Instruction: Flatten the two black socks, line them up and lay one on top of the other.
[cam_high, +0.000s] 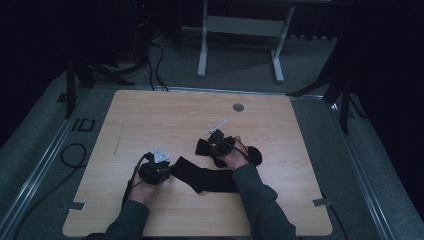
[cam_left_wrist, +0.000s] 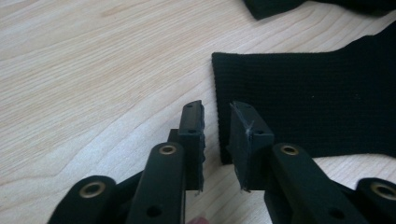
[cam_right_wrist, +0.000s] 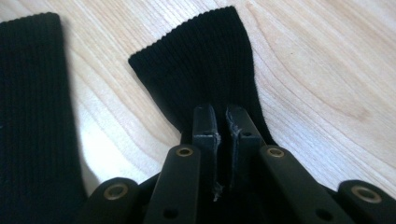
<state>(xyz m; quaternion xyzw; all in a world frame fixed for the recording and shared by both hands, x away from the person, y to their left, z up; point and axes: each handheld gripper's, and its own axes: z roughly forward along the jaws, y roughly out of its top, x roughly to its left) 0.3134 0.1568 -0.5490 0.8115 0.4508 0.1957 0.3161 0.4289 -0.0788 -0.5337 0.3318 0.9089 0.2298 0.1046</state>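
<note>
Right gripper (cam_right_wrist: 223, 122) pinches 1 black sock (cam_right_wrist: 201, 56); left gripper (cam_left_wrist: 217, 126), unclenched, straddles the other sock's cuff (cam_left_wrist: 308, 102).

Table (cam_high: 150, 115): light wood, round grommet (cam_high: 238, 107) near far edge.
Beyond table: white desk frame (cam_high: 240, 30), grey carpet (cam_high: 240, 80).
Light: dim.

High view: dim, bluish cast, room black beyond the table (cam_high: 150, 115); tabletop is the only lit area, evenly, no glare. Image soft and grainy; dark socks (cam_high: 210, 177) merge into featureless patches. Mild barrel bowing toward 3 and 9 o'clock edges.

Left gripper view: bright, diffuse light, warm wood tone; faint shadow under jaws at 6 o'clock. Rib knit sharp; near jaws slightly soft.

Right gripper view: equally bright; soft shadow at 7 o'clock beside the fabric. Grain crisp.
</note>
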